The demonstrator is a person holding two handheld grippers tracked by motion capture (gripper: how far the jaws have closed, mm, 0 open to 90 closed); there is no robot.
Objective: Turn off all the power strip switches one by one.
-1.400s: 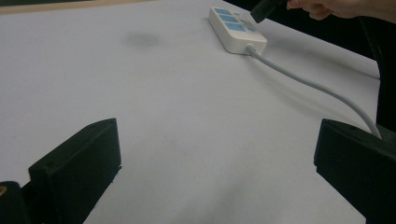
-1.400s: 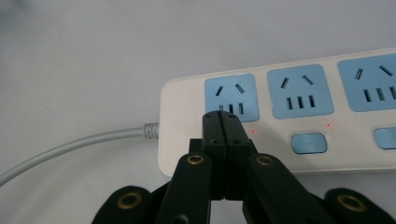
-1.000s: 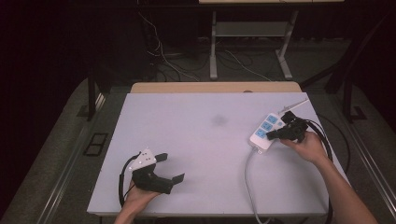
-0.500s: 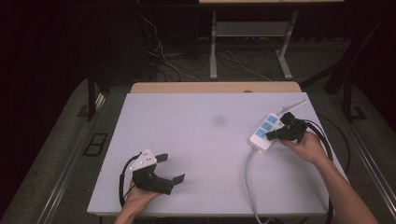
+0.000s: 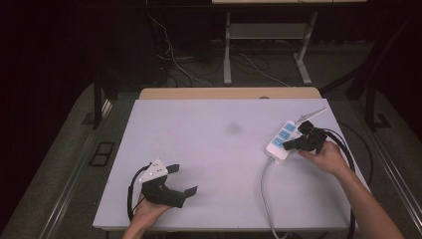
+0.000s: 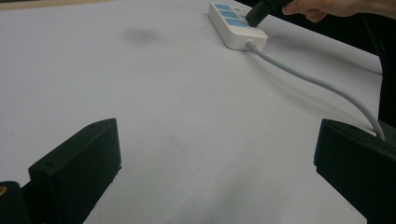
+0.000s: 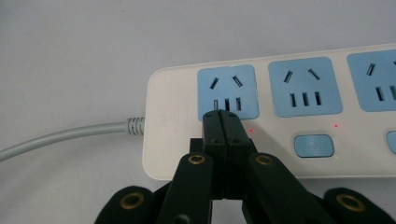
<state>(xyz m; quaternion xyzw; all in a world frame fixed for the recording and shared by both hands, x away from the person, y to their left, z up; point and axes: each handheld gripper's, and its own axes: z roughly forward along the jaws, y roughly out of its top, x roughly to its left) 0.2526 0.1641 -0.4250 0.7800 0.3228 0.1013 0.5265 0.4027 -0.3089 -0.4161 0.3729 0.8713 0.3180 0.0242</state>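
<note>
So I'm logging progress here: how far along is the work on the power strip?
Done: red lights glow beside the sockets of the power strip. In hand: the shut right gripper presses its tips at the switch nearest the cord. Left: the other switch is untouched; the left gripper waits open.

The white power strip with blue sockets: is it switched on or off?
On, it seems. Small red lights glow on the white power strip with blue sockets beside its blue buttons, next to the shut right gripper.
</note>
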